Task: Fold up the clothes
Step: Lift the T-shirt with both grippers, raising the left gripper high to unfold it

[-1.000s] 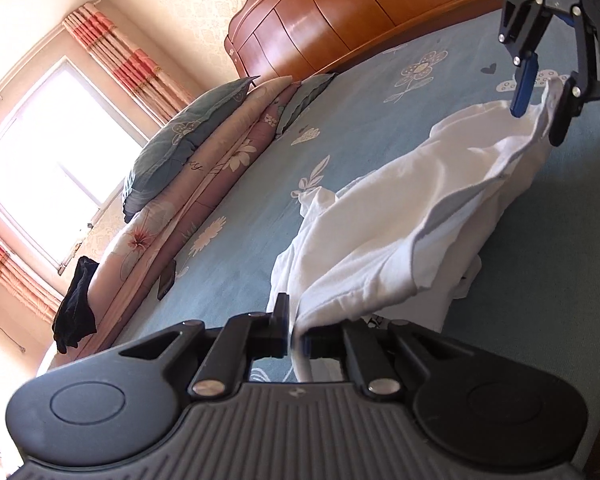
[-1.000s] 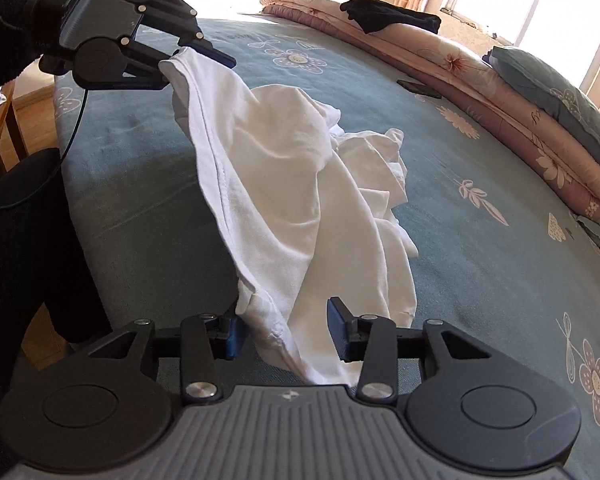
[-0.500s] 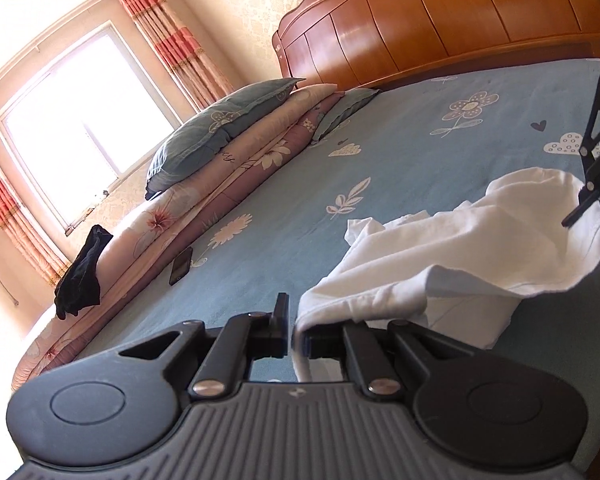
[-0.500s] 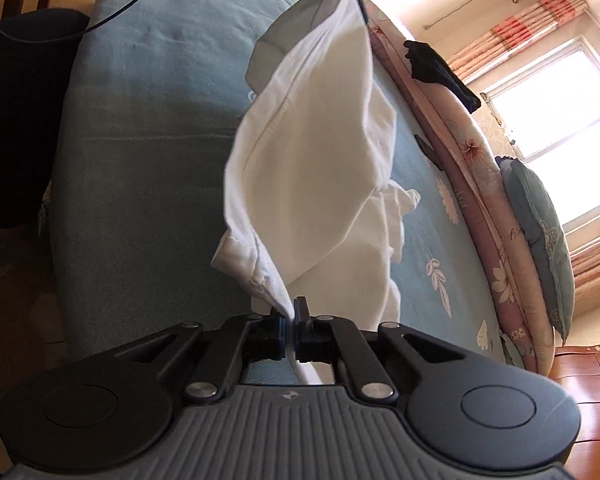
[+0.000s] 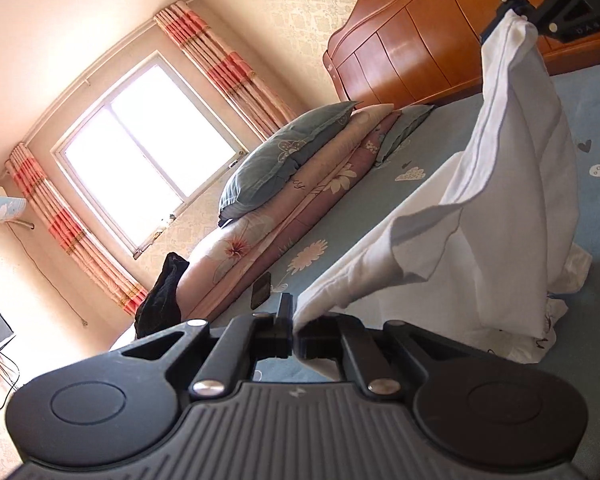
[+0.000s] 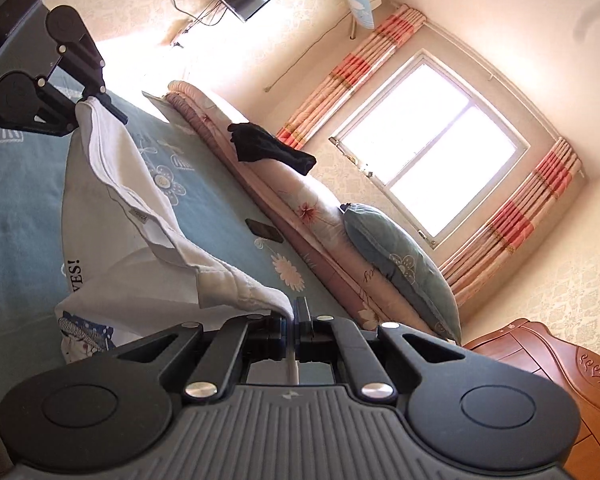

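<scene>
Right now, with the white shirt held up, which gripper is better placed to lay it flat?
Neither clearly: left gripper and right gripper each pinch an edge of the shirt above the bed.

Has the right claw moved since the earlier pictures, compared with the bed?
Yes. The right claw has risen: earlier it was low over the blue bedsheet; now it stands against the wooden headboard, holding the white shirt.

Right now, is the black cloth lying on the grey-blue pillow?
No, the black cloth lies on the rolled pink floral quilt, apart from the grey-blue pillow.
</scene>
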Available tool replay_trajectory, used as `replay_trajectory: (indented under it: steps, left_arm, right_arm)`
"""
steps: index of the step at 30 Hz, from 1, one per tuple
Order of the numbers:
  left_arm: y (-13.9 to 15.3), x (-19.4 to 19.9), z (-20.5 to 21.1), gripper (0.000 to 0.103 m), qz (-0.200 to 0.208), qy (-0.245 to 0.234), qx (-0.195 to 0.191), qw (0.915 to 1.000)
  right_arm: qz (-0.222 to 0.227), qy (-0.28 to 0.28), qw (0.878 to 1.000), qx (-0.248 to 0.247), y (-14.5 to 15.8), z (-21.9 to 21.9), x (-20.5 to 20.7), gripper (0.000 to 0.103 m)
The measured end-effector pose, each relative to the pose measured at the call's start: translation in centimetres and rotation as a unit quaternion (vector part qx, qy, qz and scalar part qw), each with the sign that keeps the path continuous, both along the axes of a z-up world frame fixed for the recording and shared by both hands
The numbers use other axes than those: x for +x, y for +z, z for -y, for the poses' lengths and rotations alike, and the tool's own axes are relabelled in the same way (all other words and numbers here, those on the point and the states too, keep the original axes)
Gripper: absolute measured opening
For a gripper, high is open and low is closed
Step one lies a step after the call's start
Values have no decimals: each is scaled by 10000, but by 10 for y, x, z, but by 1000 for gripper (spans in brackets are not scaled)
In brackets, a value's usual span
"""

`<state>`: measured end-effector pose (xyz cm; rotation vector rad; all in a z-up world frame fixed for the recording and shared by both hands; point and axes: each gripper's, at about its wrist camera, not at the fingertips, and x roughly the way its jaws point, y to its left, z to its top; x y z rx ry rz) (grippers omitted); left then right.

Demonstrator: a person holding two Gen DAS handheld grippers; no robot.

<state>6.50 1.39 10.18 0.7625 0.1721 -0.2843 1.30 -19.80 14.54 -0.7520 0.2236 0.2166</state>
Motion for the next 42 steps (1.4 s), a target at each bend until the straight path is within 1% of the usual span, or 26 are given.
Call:
replay_trajectory:
  steps: [3,7,10,13,15,16,18,19,20,21,22,23,24,26,28,30,32,33,34,36,37,39,41,42]
  left_arm:
    - [20,-5,5,1,246,124,37,9996]
    - [50,-12,10,1,523,239,-59,9983]
    - [75,-18,13,2,980,338,-21,9946]
    - [105,-27,13,2,1292,371,-234,9906]
    - [122,-35,14,2,1567,386,-317,9864]
    - [131,-40,14,2,1674,368,-371,9845]
    - [147,-52,12,2,1801,268,-530,9819]
    - [155,-56,9,1,1732,158,-657,9826]
    - [163,-58,5,1,1402,-23,-813,9868]
    - [171,-58,1,1,952,-235,-978,9904]
    - [176,-55,-4,1,428,-398,-1174,9914]
    - [175,-48,-8,1,-86,-491,-1319,9900]
    - [169,-38,-10,1,-570,-506,-1392,9873]
    - [150,-21,-13,1,-1438,-396,-1429,9784]
    - [126,-6,-15,1,-2164,-218,-1433,9655]
    - [106,1,-16,1,-2632,-247,-1416,9540]
    - [94,1,-16,1,-2975,-389,-1400,9436]
    - [90,-1,-16,1,-3059,-472,-1367,9410]
    - [95,-4,-19,1,-3035,-577,-1372,9411]
    - [114,-9,-27,1,-2916,-810,-1433,9423]
    - [131,-12,-29,1,-2736,-884,-1482,9462]
    - [173,-19,-31,0,-2242,-986,-1597,9563]
    - [211,-28,-35,0,-1776,-1080,-1755,9623]
    - [227,-32,-37,0,-1528,-1090,-1803,9655]
  right_arm:
    - [208,-110,9994,245,30,8,0,4]
    - [427,-212,9978,453,63,15,-2,4]
    - [800,-277,9956,412,84,15,-11,4]
    - [1183,-300,9911,526,107,16,-23,4]
    - [1505,-305,9862,619,124,18,-32,4]
    - [1619,-297,9838,715,133,20,-36,4]
    - [1644,-228,9800,1094,150,28,-42,4]
    - [1500,-148,9799,1304,159,34,-45,5]
    - [1209,-53,9810,1519,166,41,-45,5]
    - [797,18,9801,1817,171,49,-41,5]
    - [202,76,9754,2195,173,59,-32,4]
    - [-404,77,9679,2480,170,68,-19,4]
    - [-883,9,9611,2617,163,74,-9,4]
    - [-1559,-206,9523,2615,142,81,8,4]
    - [-2119,-350,9451,2463,117,80,15,4]
    - [-2487,-347,9402,2300,98,75,12,4]
    - [-2686,-292,9363,2246,93,68,7,4]
    - [-2738,-219,9343,2272,96,63,5,4]
    - [-2723,-156,9349,2272,103,58,0,4]
    - [-2503,-48,9392,2349,132,56,-9,4]
    - [-2318,-29,9430,2388,151,57,-12,4]
    - [-1912,55,9483,2531,188,63,-17,4]
    - [-1512,152,9511,2689,221,71,-25,4]
    - [-1342,204,9526,2722,232,74,-30,4]
